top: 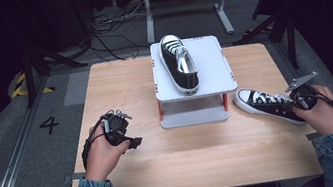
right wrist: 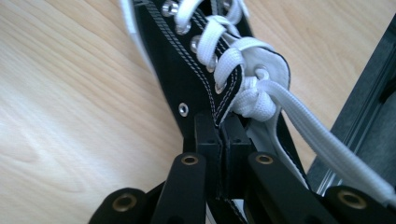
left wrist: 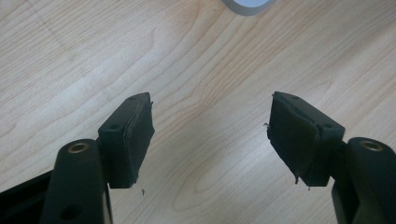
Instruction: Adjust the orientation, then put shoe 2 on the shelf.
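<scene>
Nearest the person, the left hand-held gripper [top: 134,141] rests low over the bare wooden tabletop [top: 199,154] with its jaws spread wide apart and nothing between them, while the right hand-held gripper [top: 293,99] has its jaws pressed together on the upper collar of a black sneaker with white laces [top: 267,104] lying on the tabletop's right side. Farther back, a white two-tier stand [top: 212,73] sits at the centre of the tabletop, and a second matching black sneaker [top: 179,63] rests on its top shelf.
</scene>
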Motion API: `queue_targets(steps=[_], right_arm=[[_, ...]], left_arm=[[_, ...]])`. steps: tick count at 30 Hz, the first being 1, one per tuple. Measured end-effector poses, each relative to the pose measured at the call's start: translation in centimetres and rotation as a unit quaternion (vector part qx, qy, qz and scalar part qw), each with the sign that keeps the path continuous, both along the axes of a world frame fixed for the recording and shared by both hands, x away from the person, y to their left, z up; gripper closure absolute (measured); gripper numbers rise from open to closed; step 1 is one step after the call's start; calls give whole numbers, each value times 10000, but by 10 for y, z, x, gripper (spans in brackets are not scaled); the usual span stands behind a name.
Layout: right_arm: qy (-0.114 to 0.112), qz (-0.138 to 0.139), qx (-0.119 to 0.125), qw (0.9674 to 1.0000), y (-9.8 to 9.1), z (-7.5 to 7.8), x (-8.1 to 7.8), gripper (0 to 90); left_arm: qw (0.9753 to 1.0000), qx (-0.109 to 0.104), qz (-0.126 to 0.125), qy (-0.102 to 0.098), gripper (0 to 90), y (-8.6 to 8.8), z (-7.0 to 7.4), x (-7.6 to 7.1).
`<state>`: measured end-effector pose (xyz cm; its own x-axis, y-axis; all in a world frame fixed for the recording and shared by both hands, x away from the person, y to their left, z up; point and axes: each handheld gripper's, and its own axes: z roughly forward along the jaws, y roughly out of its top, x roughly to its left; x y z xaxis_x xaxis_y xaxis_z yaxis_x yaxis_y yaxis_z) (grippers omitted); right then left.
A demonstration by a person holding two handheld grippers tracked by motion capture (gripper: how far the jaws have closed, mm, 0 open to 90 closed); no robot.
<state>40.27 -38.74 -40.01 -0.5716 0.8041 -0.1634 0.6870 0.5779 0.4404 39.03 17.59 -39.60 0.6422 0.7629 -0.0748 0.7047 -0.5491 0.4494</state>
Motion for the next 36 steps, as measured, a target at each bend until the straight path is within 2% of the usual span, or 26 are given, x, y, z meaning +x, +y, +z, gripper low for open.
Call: queue_targets(steps=[1, 3, 5, 6, 8, 9, 10, 11, 12, 13, 15, 16, 18, 19, 20, 22, 24, 26, 28, 31, 33, 34, 36], right_arm=[[51, -55, 54, 10000, 3, 2, -3, 881], [222, -9, 365, 9991, 10, 6, -8, 863], [372, 169, 772, 9962, 19, 6, -11, 796], [435, 269, 890, 9947, 24, 5, -12, 762], [454, 429, 1001, 9930, 37, 3, -13, 688], [481, 541, 1145, 9908, 46, 3, -14, 622], [481, 541, 1145, 9908, 46, 3, -14, 622], [503, 743, 1155, 9892, 52, 5, -16, 598], [503, 743, 1155, 9892, 52, 5, -16, 598], [454, 865, 1155, 9885, 54, 6, -17, 596], [438, 949, 1354, 9853, 53, 10, -20, 572], [296, 977, 1498, 9834, 50, 17, -23, 570], [239, 946, 1517, 9836, 47, 20, -24, 569], [85, 887, 1568, 9836, 41, 28, -26, 570], [37, 856, 1600, 9834, 39, 31, -26, 575], [-51, 772, 1606, 9840, 34, 34, -26, 583], [-172, 582, 1519, 9865, 25, 38, -25, 584], [-197, 384, 1389, 9894, 20, 39, -22, 569], [-181, 303, 1344, 9903, 19, 38, -21, 558], [0, 397, 1302, 9907, 26, 29, -13, 535], [234, 490, 1188, 9914, 32, 21, -10, 528], [234, 490, 1188, 9914, 32, 21, -10, 528], [360, 526, 902, 9939, 37, 12, -6, 505]], left_arm=[[10000, 15, -44, 5, 314, -2, -1, 1], [10000, 22, -83, 27, 313, -4, -1, 3], [10000, 16, -87, 39, 312, -5, -1, 4], [9999, 17, -92, 37, 312, -5, -1, 4], [10000, 5, -96, 26, 312, -5, -1, 5], [10000, 0, -94, 25, 312, -5, -1, 4], [9999, 16, -98, 34, 312, -5, -1, 4], [9999, -4, -94, 36, 311, -4, -1, 4], [10000, -14, -86, 37, 311, -4, -1, 4], [10000, -18, -70, 26, 311, -3, -1, 4], [10000, -16, -55, 19, 311, -2, 0, 4], [10000, -16, -55, 22, 311, -2, -1, 5], [10000, -23, -49, 23, 311, -2, 0, 5], [10000, -30, -50, 25, 310, -2, 0, 5], [10000, -31, -51, 31, 310, -2, 0, 6], [10000, -42, -59, 30, 310, -2, 0, 6], [10000, -42, -58, 47, 309, -4, -1, 7], [10000, -31, -61, 63, 308, -4, -1, 8], [10000, -22, -65, 72, 308, -5, -2, 8], [9999, -26, -70, 84, 308, -4, -3, 8], [9999, -14, -69, 76, 308, -4, -2, 8], [9999, -27, -69, 86, 308, -3, -2, 8], [10000, -46, -36, 76, 308, -3, -2, 7]])
